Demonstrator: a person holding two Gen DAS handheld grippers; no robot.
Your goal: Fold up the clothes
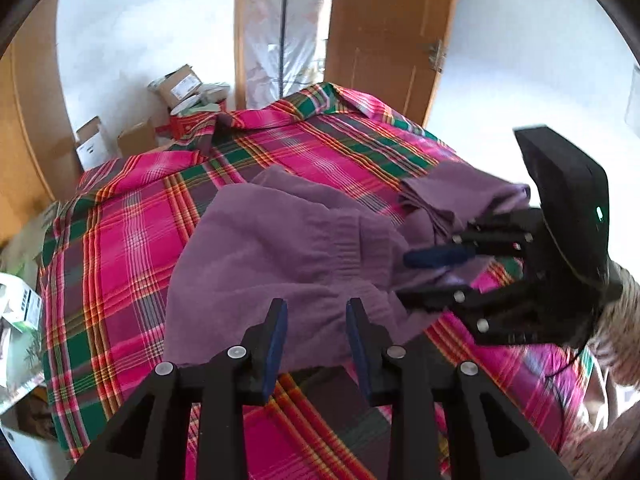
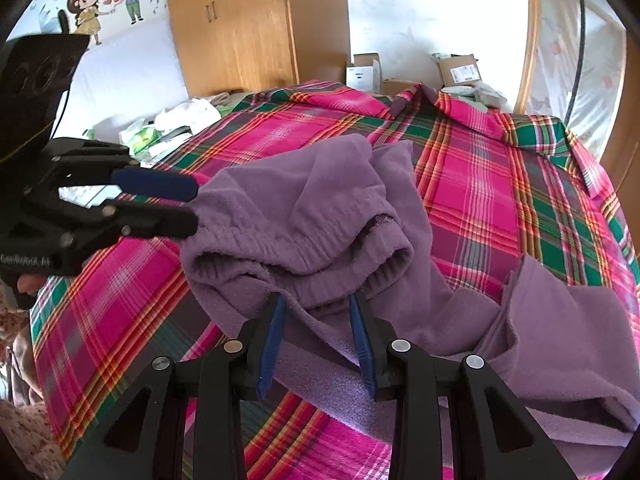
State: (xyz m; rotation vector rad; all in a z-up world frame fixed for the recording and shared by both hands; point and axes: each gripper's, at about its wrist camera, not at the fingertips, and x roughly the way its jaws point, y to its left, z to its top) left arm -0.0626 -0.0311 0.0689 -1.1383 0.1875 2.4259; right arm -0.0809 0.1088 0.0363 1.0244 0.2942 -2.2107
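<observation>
A purple fleece garment (image 1: pixel 272 248) with an elastic waistband lies crumpled on a bed covered by a pink and green plaid sheet (image 1: pixel 120 240). My left gripper (image 1: pixel 317 308) is open over the garment's near edge, with the cloth showing between its fingers. My right gripper (image 1: pixel 404 278) comes in from the right, open at the garment's right side. In the right wrist view my right gripper (image 2: pixel 318 304) straddles fleece just below the waistband of the garment (image 2: pixel 320 208). There my left gripper (image 2: pixel 196 206) stands open at the garment's left edge.
Cardboard boxes (image 1: pixel 180 84) stand beyond the bed's far edge, by a wooden door (image 1: pixel 384 32). A wooden wardrobe (image 2: pixel 240 20) is behind the bed. White and green packets (image 2: pixel 176 124) lie at the bed's far left. A sleeve (image 1: pixel 616 320) is at the right.
</observation>
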